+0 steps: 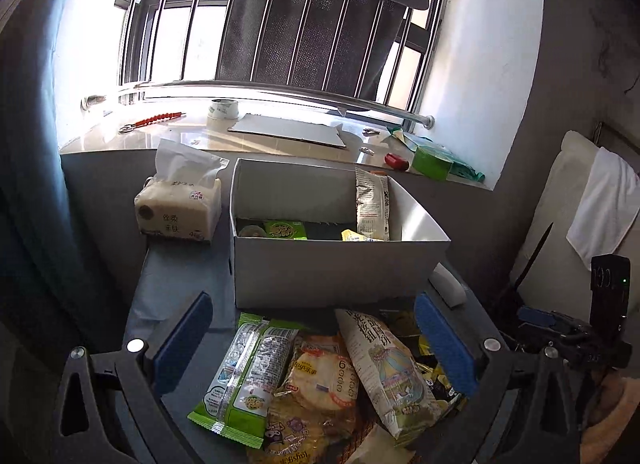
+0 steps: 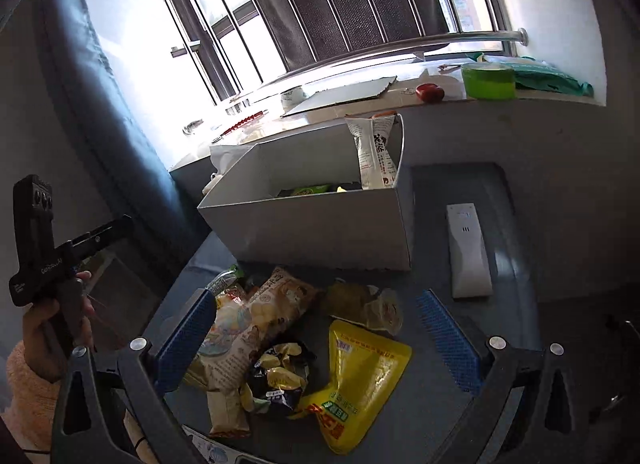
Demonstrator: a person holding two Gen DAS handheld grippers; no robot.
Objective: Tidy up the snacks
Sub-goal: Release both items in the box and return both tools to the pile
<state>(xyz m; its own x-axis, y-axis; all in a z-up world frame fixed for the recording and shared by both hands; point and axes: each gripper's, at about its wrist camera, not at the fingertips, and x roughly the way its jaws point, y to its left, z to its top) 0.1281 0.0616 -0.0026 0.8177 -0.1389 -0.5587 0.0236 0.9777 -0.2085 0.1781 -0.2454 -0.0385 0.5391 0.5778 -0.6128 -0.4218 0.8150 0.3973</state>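
Left wrist view shows the snack pile [image 1: 320, 376] on the grey table [image 1: 180, 284], lying between the spread blue fingers [image 1: 446, 340] of the left gripper [image 1: 316, 344], which grips nothing. A green packet [image 1: 240, 376] lies at seven o'clock of the pile, a pale puffed bag [image 1: 384, 368] at three. At twelve o'clock stands the white box [image 1: 336, 264], with an upright packet [image 1: 372, 204] in its right corner. A tissue pack [image 1: 180, 204] sits at ten o'clock of the box.

From the right wrist, the right gripper [image 2: 316, 348] hovers level and wide apart over a yellow pouch [image 2: 360, 380] and a black-and-yellow packet [image 2: 280, 376]. A white remote [image 2: 468, 252] lies at two o'clock.
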